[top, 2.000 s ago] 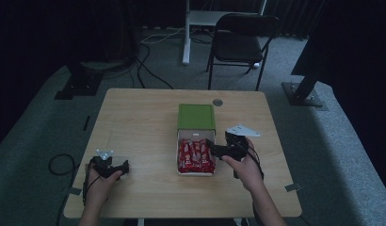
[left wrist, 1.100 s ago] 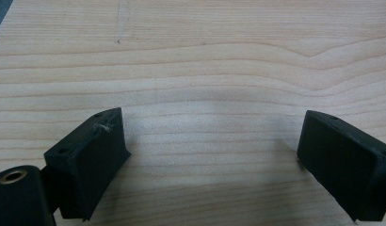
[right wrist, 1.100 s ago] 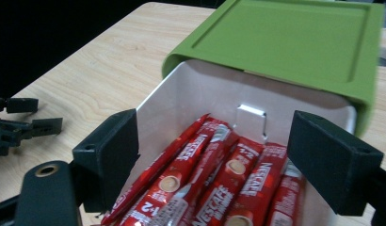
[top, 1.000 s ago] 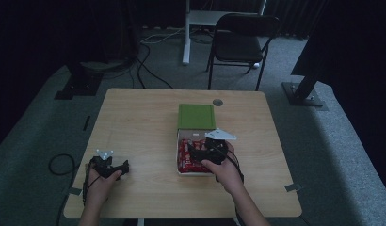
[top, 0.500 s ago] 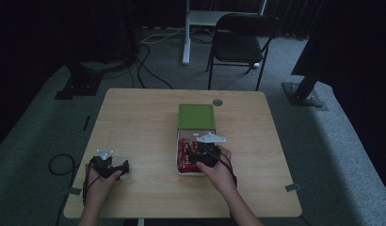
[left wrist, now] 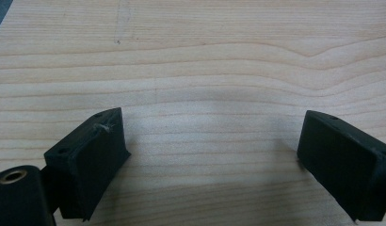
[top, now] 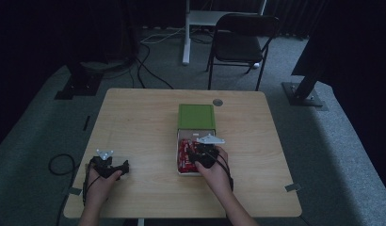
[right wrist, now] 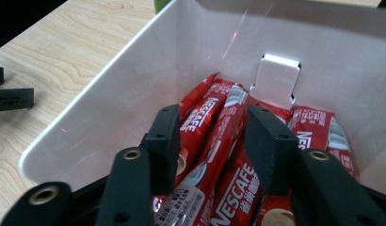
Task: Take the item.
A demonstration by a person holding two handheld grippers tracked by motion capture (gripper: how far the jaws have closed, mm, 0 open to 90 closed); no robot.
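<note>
Lowered since earlier into the white box (top: 178, 162) near the table's (top: 134, 122) front edge, the right gripper (right wrist: 212, 136) is being closed around red coffee sticks (right wrist: 224, 141), not yet clamped; the left gripper (left wrist: 210, 155) is being held apart, empty.

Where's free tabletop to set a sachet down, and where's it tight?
Bare wood: the wide stretch between the left claw and the white box, plus the strip right of the box. Tight: inside the box, where the right claw straddles packed red sachets.

Pale, matt wood-grain table (left wrist: 205, 56); smooth white plastic box (right wrist: 148, 61); glossy red foil sachets (right wrist: 214, 141); matt black plastic jaws.
</note>
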